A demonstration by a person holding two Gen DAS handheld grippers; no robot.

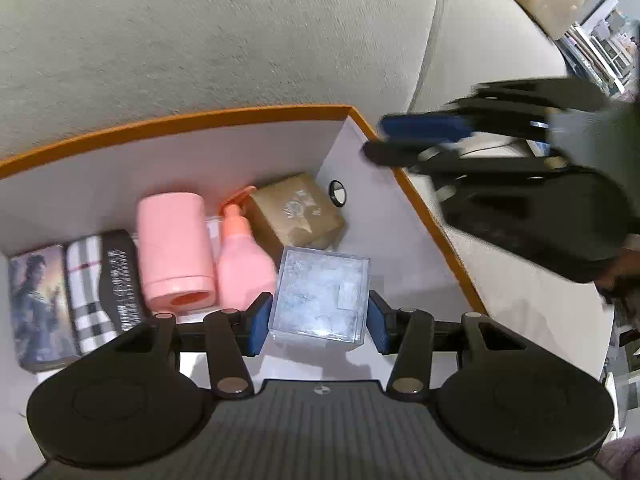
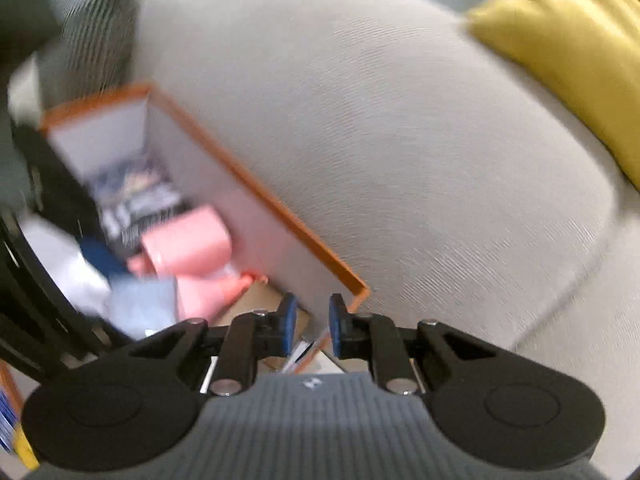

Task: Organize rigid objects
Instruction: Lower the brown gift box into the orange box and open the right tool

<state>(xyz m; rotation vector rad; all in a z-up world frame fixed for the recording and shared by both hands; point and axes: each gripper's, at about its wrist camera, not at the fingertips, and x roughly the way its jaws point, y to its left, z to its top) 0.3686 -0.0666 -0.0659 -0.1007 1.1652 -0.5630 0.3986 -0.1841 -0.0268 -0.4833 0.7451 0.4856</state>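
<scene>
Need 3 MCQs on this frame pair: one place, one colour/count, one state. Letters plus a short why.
1. Where is the clear plastic box?
A. on the sofa cushion
B. between the left gripper's fingers, inside the orange-rimmed box
C. on top of the brown box

2. How many pink containers lie in the orange-rimmed box?
A. one
B. two
C. four

3. What is the right gripper holding?
A. nothing
B. a pink bottle
C. the plaid box

Answers:
1 B: the blue pads flank the clear box above the white floor of the orange-rimmed box.
2 B: a pink cylinder and a pink pump bottle lie side by side.
3 A: its pads stand close together with nothing between them.
</scene>
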